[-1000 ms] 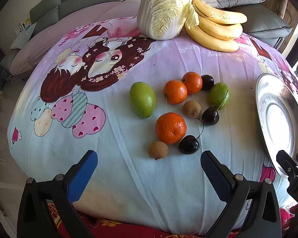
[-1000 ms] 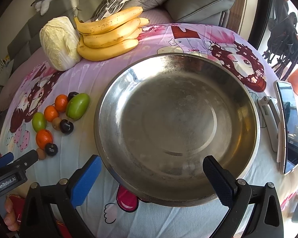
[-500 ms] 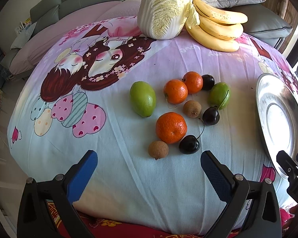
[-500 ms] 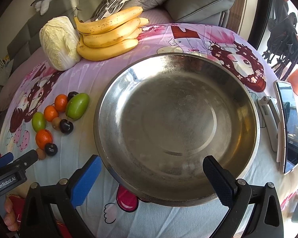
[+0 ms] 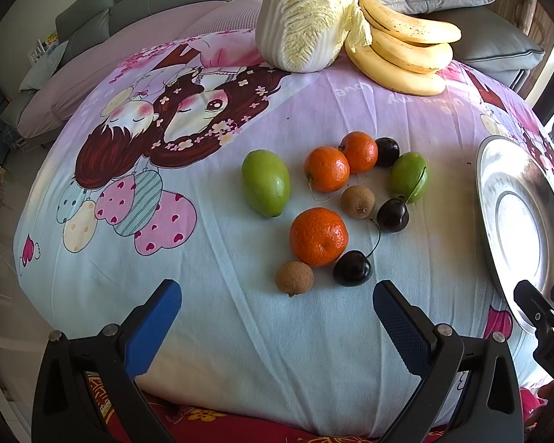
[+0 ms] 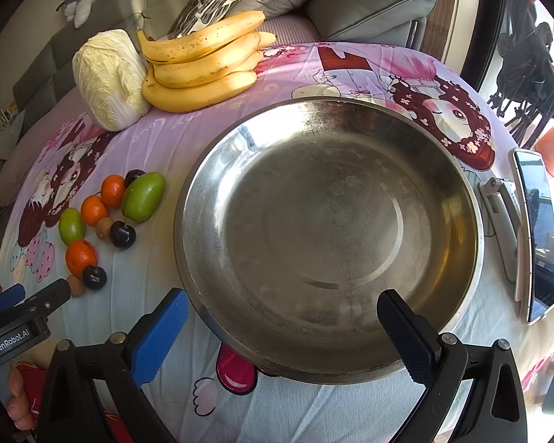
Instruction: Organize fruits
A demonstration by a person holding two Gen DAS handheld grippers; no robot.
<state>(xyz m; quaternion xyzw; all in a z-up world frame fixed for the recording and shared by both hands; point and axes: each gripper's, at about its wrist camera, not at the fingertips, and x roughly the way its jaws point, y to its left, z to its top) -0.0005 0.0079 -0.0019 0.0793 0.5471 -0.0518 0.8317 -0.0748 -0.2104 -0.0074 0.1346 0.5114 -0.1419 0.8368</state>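
Left gripper (image 5: 277,297), blue-padded, hangs spread wide and empty at the bottom of the left wrist view, just short of a brown round longan (image 5: 294,277) and a dark stemmed cherry (image 5: 352,268). These small round fruits could roll off the cartoon-printed cloth (image 5: 210,317) if a pad nudges them (the cherry touches the near orange mandarin (image 5: 319,236)). Faint lettering on the cloth near the yellow bananas (image 5: 406,51) is unreadable.

Right gripper (image 6: 282,308), likewise spread and empty, hovers at the near rim of the empty steel basin (image 6: 199,288) filling mid-frame; knocking it could shift it. At lower left, the other tool reads "GenRobot.AI".
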